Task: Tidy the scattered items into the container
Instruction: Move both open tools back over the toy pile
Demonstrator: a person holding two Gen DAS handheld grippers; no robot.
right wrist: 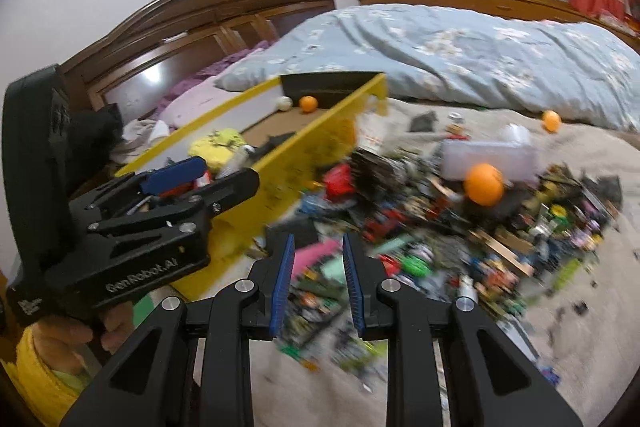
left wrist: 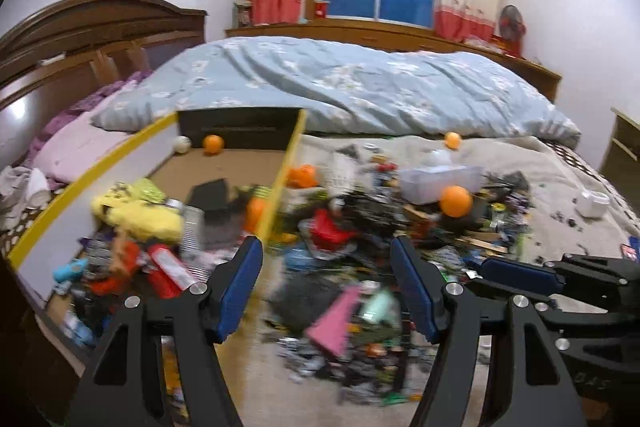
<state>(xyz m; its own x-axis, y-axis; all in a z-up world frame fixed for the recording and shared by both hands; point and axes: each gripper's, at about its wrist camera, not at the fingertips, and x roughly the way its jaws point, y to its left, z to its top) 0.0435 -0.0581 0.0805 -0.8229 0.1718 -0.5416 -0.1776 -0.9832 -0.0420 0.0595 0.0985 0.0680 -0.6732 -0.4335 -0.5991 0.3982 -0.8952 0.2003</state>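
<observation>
**Both grippers held out, jaws apart**

The left gripper (left wrist: 326,267) points forward with its blue-padded fingers (left wrist: 240,279) spread wide and nothing between them. In the right wrist view its black body shows at the left, held in a bare hand (right wrist: 86,331) with a yellow cuff at the wrist. The right gripper (right wrist: 318,279) sits just beside it, angled downward, jaws parted by a narrower gap and holding nothing. Its tip enters the left view from the right.
</observation>
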